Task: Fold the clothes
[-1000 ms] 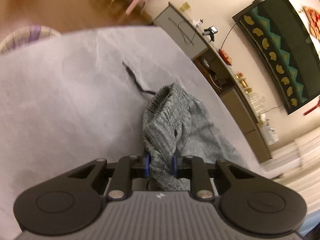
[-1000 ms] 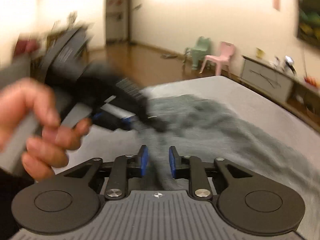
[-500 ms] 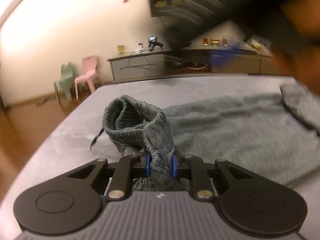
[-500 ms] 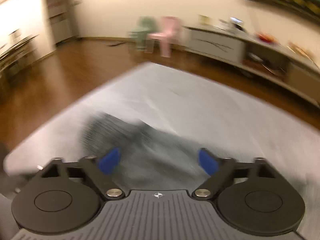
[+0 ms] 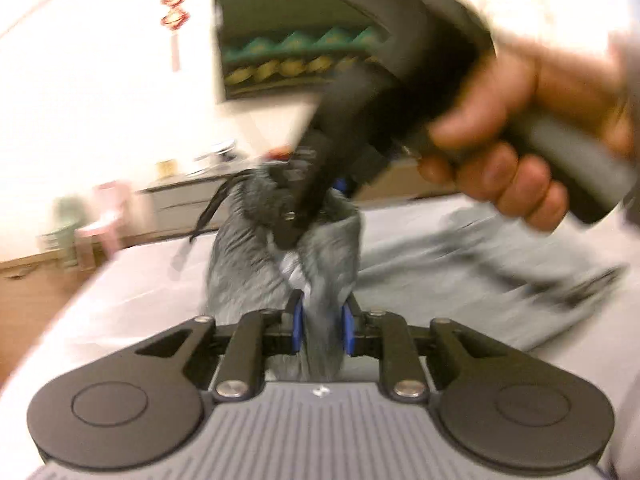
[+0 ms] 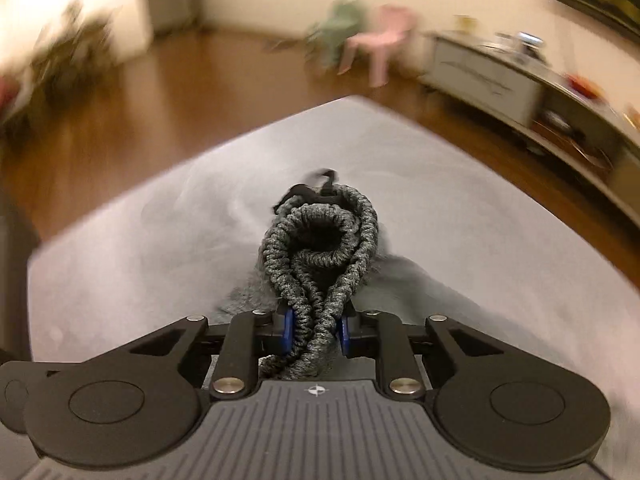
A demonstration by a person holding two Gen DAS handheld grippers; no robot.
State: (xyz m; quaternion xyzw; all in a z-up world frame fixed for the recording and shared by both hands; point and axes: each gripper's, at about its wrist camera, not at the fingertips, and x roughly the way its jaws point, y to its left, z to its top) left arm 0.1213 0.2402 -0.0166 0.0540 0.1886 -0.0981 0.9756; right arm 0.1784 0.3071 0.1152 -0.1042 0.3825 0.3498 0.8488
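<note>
Left wrist view, blurred: pink chair (image 5: pixel 105 216) and green chair (image 5: pixel 64 220) sat at 9 o'clock on the wood floor (image 5: pixel 28 292). A red hanging ornament (image 5: pixel 175 4) was at 11 o'clock on the wall, with a dark framed picture (image 5: pixel 280 56) at 12. Left gripper (image 5: pixel 321 328) was at 6 o'clock, blue pads clenched on a bunch of the grey knit garment (image 5: pixel 256 276); its jaws had just eased slightly wider, cloth between them. Garment rose from that grip toward centre, the rest spread flat over the grey table cover (image 5: pixel 140 280) out to 3 o'clock. Right gripper (image 5: pixel 298 220) came down from 1 o'clock and bit the raised top of the same bunch, a black drawstring (image 5: pixel 212 208) dangling beside it. Person's hand (image 5: pixel 516 136) held its handle at 2 o'clock.

Right wrist view: the floor ran from 9 to 11 o'clock, the chairs were at 12 to 1, a low cabinet (image 6: pixel 484 76) at 2. The right gripper sat at 6 o'clock; its jaws had just snapped closed, now pinching the garment's ribbed waistband (image 6: pixel 320 256), which was coiled up just ahead at centre above the table cover.
</note>
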